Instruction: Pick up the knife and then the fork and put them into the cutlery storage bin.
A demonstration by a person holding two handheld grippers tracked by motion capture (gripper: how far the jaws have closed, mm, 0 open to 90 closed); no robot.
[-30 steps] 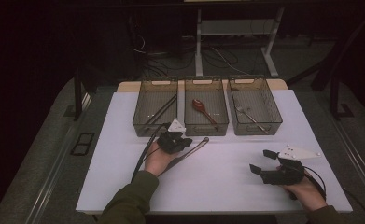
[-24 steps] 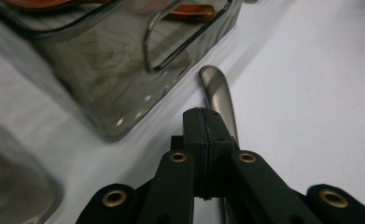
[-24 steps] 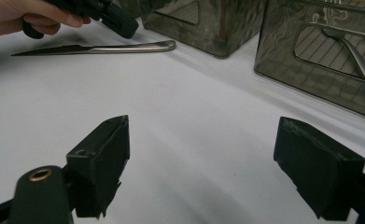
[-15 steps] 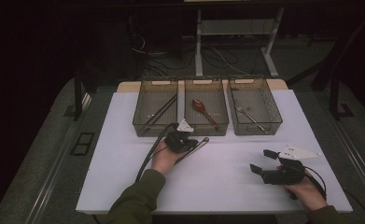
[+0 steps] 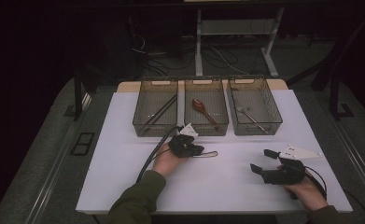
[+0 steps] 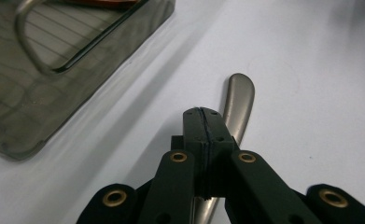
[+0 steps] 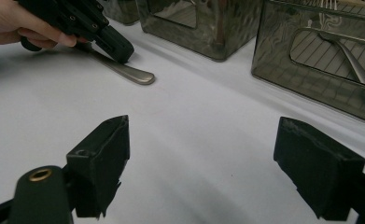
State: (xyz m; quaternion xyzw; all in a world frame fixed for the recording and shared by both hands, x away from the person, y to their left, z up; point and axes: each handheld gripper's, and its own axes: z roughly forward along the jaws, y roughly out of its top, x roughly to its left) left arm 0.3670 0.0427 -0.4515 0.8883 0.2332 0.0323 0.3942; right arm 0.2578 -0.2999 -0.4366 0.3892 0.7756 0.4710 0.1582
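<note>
White desk (image 5: pixel 124 182) carries a metal utensil handle (image 6: pixel 237 100) lying flat just before the middle bin (image 5: pixel 207 106), clamped in the left tongs (image 5: pixel 200 150). Well apart, the right tongs (image 5: pixel 262 161) gape wide, empty.

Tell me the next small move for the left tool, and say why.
Probably lift it slightly: the left tool is shut on the metal utensil handle, which lies low on the white table just in front of the middle bin; raising it would clear the bin wall.
</note>
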